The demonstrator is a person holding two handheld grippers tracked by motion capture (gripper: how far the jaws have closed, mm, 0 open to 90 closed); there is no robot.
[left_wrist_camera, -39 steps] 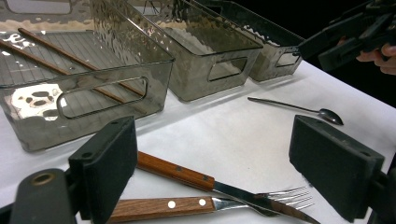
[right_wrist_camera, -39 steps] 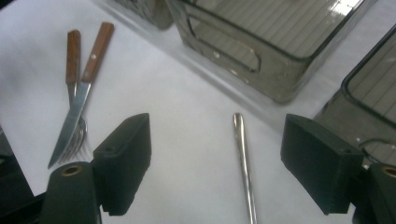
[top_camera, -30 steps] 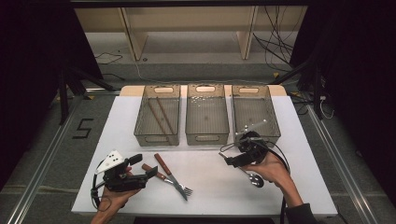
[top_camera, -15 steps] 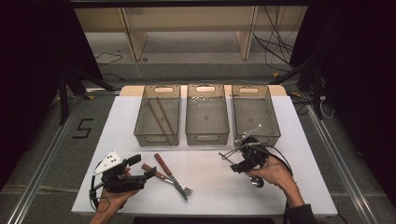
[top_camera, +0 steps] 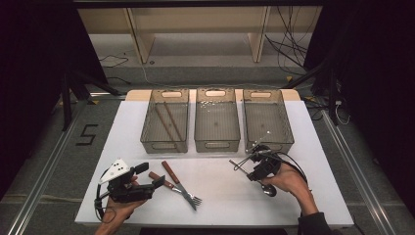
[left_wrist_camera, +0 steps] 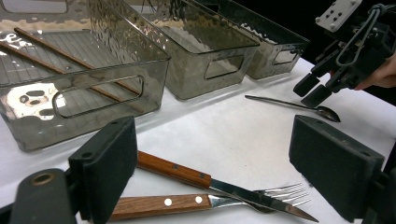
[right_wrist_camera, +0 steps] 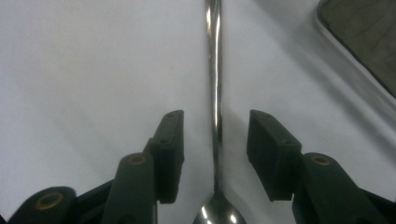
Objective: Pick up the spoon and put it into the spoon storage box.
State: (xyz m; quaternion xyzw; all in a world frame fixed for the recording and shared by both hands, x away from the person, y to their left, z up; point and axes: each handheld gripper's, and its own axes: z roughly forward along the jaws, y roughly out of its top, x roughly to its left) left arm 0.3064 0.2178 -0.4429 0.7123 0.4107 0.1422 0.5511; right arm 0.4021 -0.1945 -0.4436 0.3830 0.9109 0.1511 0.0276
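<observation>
Spoon (right_wrist_camera: 215,93) lies flat on the white surface (top_camera: 215,196) before the right bin (top_camera: 266,117); right tool (right_wrist_camera: 215,154) straddles its handle, jaws apart, gripping nothing, apparently lined up for pickup. Left tool (left_wrist_camera: 210,172) rests wide open and empty near fork (left_wrist_camera: 187,201) and knife (left_wrist_camera: 205,179).

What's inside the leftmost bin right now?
The leftmost bin holds two long brown sticks, likely chopsticks, lying slanted on its ribbed floor. Nothing else shows through its smoky walls, though glare on the near wall blurs the front corner.
</observation>
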